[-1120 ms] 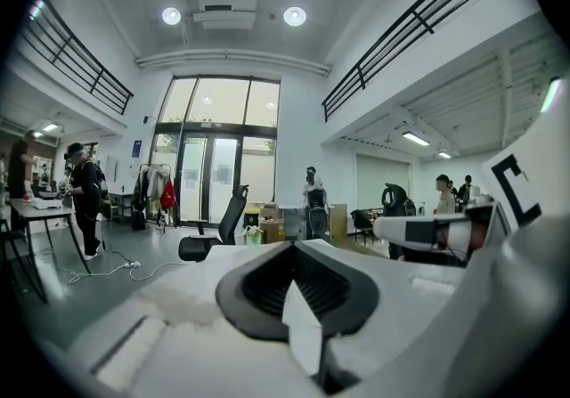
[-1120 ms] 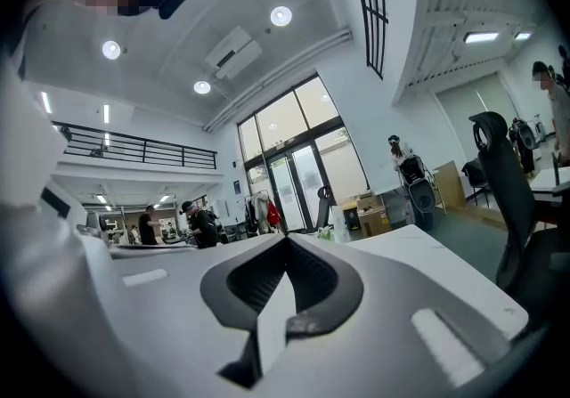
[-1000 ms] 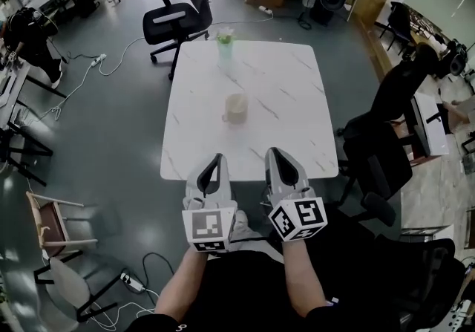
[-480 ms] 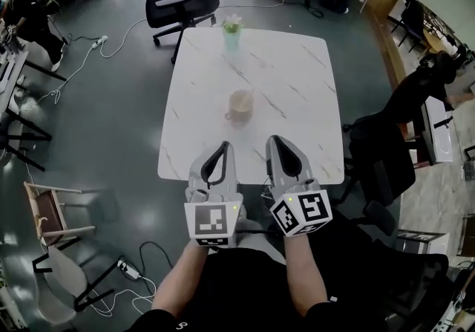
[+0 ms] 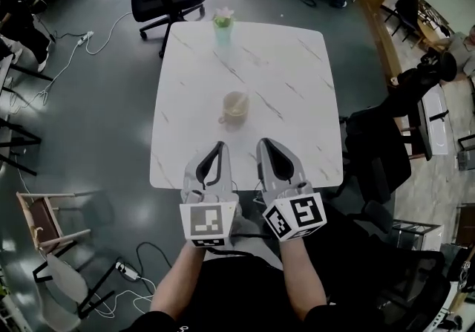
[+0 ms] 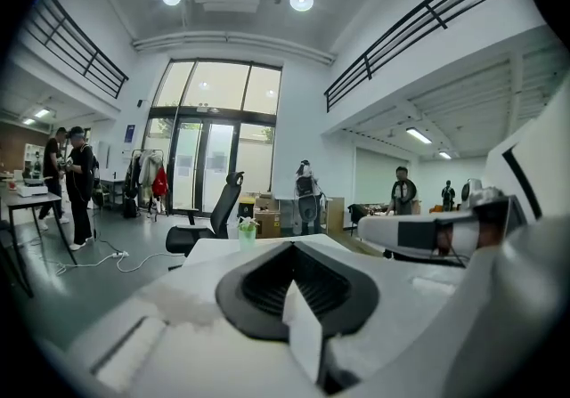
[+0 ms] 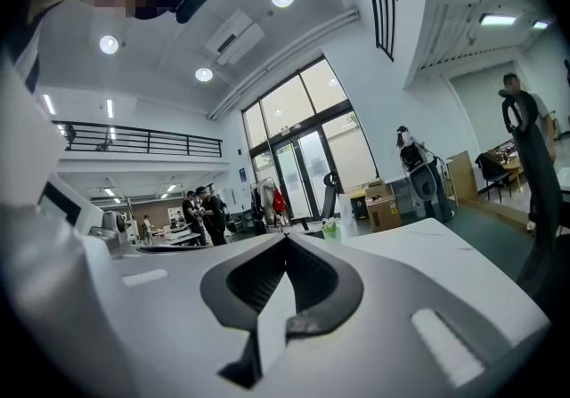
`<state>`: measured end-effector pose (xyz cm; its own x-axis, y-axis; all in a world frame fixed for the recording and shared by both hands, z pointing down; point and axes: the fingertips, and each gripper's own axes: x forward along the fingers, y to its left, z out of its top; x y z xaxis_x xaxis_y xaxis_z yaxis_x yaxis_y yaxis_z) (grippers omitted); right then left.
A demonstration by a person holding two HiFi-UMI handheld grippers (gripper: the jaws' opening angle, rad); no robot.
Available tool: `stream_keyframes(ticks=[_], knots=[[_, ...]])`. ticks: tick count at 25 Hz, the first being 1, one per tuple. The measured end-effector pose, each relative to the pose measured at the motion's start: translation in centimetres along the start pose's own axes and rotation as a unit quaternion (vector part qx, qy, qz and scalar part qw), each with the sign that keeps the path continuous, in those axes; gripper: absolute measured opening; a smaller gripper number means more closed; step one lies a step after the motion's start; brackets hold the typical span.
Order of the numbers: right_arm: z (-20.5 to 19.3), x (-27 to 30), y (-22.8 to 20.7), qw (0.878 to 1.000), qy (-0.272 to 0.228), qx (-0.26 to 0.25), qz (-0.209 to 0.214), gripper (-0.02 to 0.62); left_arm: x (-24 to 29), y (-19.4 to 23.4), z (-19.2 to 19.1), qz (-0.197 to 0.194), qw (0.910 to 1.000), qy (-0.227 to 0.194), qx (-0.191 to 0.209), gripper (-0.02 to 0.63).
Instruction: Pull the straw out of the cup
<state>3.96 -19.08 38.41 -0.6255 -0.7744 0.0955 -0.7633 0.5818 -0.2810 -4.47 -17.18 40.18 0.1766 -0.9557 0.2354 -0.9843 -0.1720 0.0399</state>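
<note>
Open table (image 5: 297,100) surrounds the beige cup (image 5: 235,107); green glass (image 5: 223,27) stands far behind.

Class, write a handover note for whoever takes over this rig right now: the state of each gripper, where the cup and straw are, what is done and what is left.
Left gripper: jaws together, nothing between them, over the near part of the table.
Right gripper: jaws together, empty, beside the left one.
Beige cup: upright mid-table, ahead of both grippers and apart from them.
Straw: too small to make out in the head view.
Green container: at the table's far edge.
Done: nothing yet.
Left: probably reach the cup, open one gripper's jaws, grip the straw and pull it out.
</note>
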Motion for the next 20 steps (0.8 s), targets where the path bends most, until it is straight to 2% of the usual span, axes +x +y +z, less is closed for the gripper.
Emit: stream_keyframes(ticks=[8,20], knots=[[-2.3,2.3,-1.6,1.0,0.021,0.002,-0.005,0.003,2.5,0.8,-2.0,-0.004,0.9998,0.016,-0.01,0.002],[-5.1,6.1,-4.2,0.999,0.045,0.016,-0.01,0.003,5.3,1.9,-4.2,-0.007,0.9993,0.036,0.0,0.001]])
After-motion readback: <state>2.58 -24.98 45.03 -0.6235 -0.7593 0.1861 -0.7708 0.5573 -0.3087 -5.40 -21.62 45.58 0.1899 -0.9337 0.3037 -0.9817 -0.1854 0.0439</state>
